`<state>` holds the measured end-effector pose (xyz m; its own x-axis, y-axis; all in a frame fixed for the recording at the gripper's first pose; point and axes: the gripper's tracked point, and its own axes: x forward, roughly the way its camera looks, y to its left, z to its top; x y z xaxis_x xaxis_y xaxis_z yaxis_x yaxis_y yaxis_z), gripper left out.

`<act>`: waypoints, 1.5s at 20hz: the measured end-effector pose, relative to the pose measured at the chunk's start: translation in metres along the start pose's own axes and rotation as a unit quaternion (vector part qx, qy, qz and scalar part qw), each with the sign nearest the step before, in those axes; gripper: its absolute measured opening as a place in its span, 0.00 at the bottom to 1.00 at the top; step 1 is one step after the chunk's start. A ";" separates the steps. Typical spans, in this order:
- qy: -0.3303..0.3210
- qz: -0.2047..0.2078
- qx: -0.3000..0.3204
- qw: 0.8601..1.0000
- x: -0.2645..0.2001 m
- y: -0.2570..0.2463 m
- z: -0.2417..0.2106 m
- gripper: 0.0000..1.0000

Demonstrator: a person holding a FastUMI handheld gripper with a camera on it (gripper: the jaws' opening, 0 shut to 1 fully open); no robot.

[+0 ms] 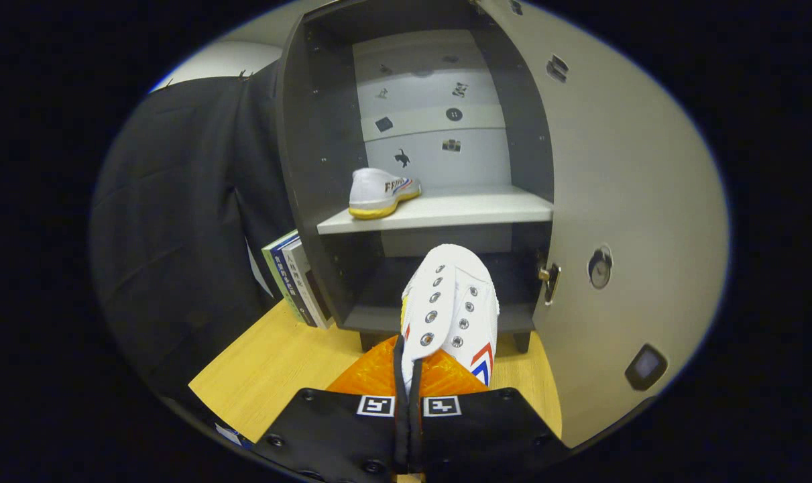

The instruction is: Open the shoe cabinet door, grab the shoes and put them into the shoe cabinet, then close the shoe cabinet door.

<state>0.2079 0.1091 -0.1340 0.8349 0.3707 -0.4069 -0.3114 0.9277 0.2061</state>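
Note:
The dark shoe cabinet (312,168) stands open ahead, its pale door (620,201) swung out to the right. One white shoe with a yellow sole (381,192) rests on the left part of the light shelf (473,211), heel toward me. My gripper (409,376) is shut on a second white shoe (449,305), gripped at its heel end. That shoe points away from me, its toe raised in front of the cabinet's lower compartment, just under the shelf's front edge.
Several books (295,278) lean against the cabinet's left side on the wooden tabletop (271,362). Black cloth (178,221) hangs to the left. The door carries a round knob (600,268) and a brass latch (550,276) at its inner edge.

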 end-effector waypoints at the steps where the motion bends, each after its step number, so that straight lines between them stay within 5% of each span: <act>1: -0.007 -0.002 -0.007 1.000 0.003 -0.002 0.011 0.01; 16: -0.098 -0.019 -0.081 0.992 0.102 -0.021 0.180 0.01; 30: -0.059 -0.053 -0.104 0.991 0.203 -0.032 0.184 0.02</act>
<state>0.4710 0.1458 -0.0592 0.9110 0.2747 -0.3076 -0.2963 0.9548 -0.0249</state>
